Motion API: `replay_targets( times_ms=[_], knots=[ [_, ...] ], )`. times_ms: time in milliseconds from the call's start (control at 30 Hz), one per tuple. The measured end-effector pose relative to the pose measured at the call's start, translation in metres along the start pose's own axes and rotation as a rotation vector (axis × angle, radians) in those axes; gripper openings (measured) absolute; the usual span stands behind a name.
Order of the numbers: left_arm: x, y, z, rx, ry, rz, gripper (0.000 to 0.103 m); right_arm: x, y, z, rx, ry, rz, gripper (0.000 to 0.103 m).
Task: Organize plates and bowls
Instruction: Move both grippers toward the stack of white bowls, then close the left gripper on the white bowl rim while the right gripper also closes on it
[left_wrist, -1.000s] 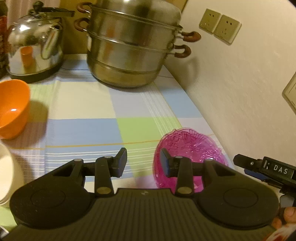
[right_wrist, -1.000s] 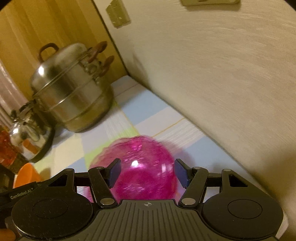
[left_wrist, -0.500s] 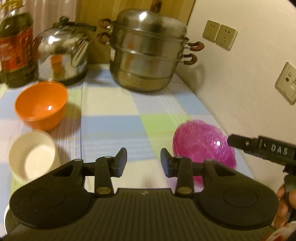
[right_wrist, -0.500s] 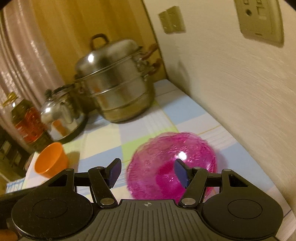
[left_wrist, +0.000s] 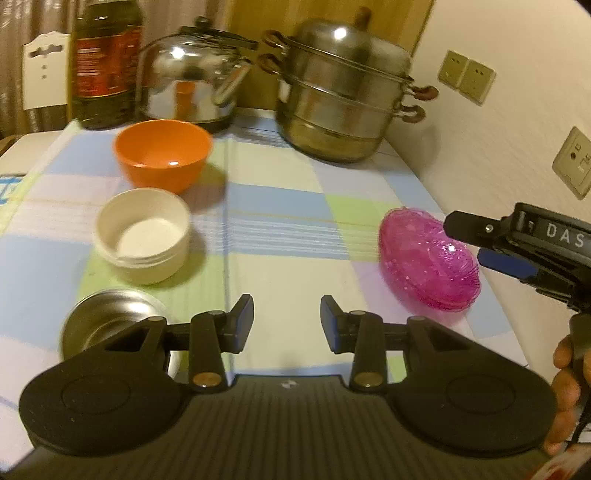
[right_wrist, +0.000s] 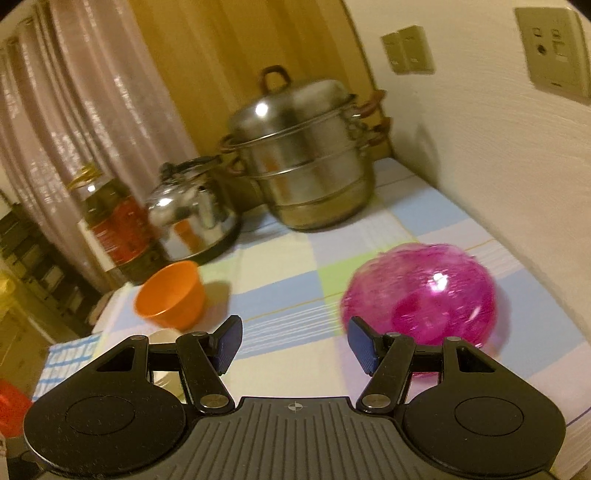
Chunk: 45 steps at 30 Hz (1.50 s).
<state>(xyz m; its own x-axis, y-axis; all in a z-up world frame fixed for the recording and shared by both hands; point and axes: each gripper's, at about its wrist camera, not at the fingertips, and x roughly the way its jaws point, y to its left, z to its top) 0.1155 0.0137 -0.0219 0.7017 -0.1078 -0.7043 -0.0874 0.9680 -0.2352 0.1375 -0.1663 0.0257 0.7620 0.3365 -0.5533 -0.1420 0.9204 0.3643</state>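
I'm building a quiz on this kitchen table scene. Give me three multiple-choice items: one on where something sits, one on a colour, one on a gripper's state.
1. Where does the pink glass dish sit?
A. beside the wall
B. inside the steamer pot
C. on the white bowl

2. What colour is the bowl in front of the kettle?
A. green
B. orange
C. black

3. How does the left gripper stand?
A. shut on the steel bowl
B. shut on the white bowl
C. open, holding nothing

Answers:
1 A, it lies on the checked cloth at the wall side.
2 B, it is plainly orange.
3 C, only cloth shows between its fingers.
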Motion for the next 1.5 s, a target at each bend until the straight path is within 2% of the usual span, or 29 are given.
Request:
replay_targets(
  times_ms=[267, 500, 700, 967, 1267, 1500],
  knots=[
    [-0.042, 0.042, -0.016, -0.067, -0.026, 0.079, 0.036, -0.001, 0.04, -0.031, -0.056, 0.065, 0.088, 0.063],
    [-0.067, 0.077, -0.019, -0.106, -0.038, 0.166, 0.036, 0.013, 0.066, -0.053, -0.116, 0.189, 0.17, 0.063],
    [-0.07, 0.09, -0.01, -0.11, -0.035, 0.177, 0.036, 0.023, 0.084, -0.055, -0.157, 0.213, 0.208, 0.063],
    [-0.045, 0.111, 0.017, -0.107, -0.027, 0.175, 0.036, 0.055, 0.094, -0.046, -0.189, 0.229, 0.214, 0.063],
    [-0.004, 0.134, 0.057, -0.122, -0.031, 0.157, 0.036, 0.116, 0.109, -0.026, -0.228, 0.258, 0.207, 0.063],
    [0.036, 0.154, 0.071, -0.094, -0.004, 0.165, 0.036, 0.158, 0.12, -0.023, -0.241, 0.3, 0.196, 0.063]
  ],
)
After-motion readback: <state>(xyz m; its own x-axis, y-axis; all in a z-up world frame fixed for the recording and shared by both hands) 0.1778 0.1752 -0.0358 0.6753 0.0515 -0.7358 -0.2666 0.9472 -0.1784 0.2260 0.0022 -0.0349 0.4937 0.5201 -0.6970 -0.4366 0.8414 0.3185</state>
